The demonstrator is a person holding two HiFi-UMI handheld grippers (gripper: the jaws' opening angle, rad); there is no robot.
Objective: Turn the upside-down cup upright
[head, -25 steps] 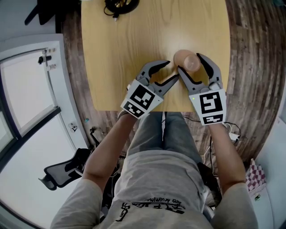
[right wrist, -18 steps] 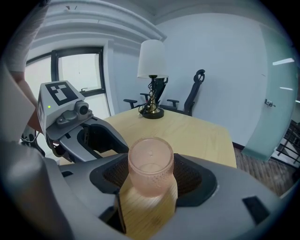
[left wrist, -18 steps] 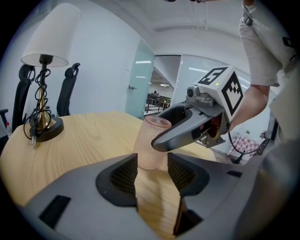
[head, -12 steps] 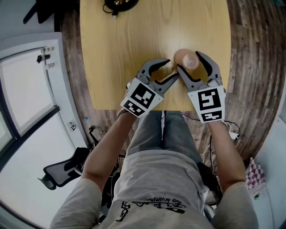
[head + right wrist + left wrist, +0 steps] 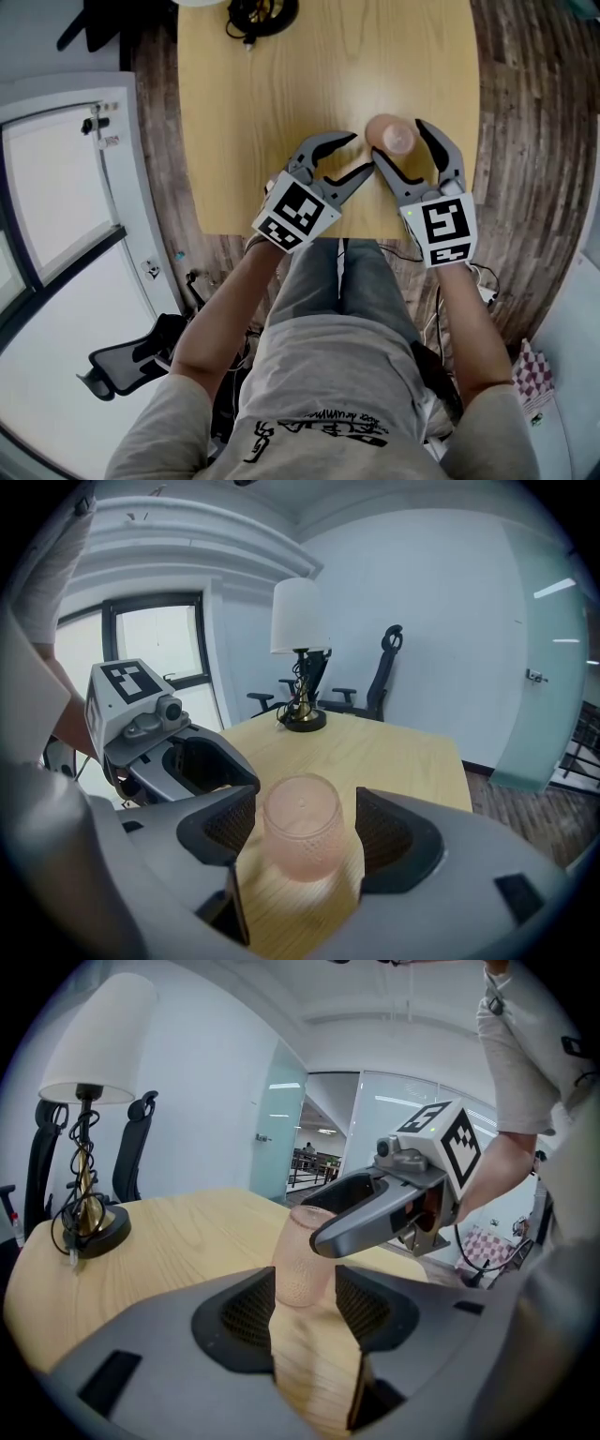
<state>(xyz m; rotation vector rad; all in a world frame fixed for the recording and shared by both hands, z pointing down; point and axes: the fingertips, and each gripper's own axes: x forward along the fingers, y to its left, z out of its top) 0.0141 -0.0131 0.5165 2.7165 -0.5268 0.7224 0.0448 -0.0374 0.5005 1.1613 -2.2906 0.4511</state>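
Note:
A pink dimpled glass cup stands on the wooden table with its closed base up. My right gripper is open around it. In the right gripper view the cup sits between the two pads with a gap on each side. My left gripper is open just left of it, with nothing between its jaws. In the left gripper view the cup shows beyond the jaw tips, and a finger of the right gripper crosses in front of its top.
A table lamp with a white shade and a coiled cord stands at the table's far end, its base at the top of the head view. Office chairs stand behind the table. The near table edge lies under both grippers.

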